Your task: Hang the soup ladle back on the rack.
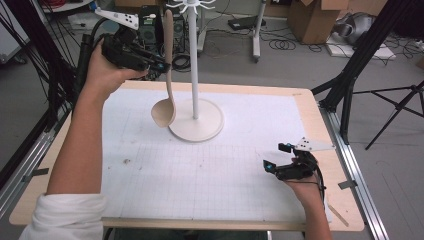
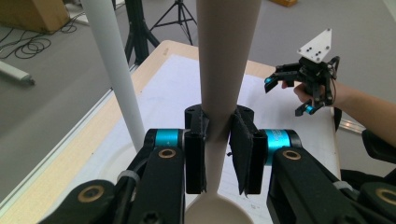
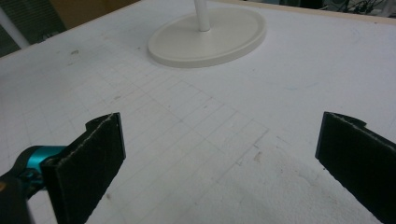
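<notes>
left claw (image 1: 159, 64) is clamping the ladle (image 1: 166, 85) upright beside the rack (image 1: 195, 75) near the bench's far edge, hanging undone, while right claw (image 1: 280, 157) is idling wide open.

Black grippers (image 1: 160, 64) (cyan accents), rolled white sleeve (image 1: 67, 215)

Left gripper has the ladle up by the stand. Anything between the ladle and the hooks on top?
Nothing visible. The left gripper holds the ladle upright by its handle, beside the stand's pole. The handle top sits just left of the hooks, open air between. The right gripper is far off.
</notes>
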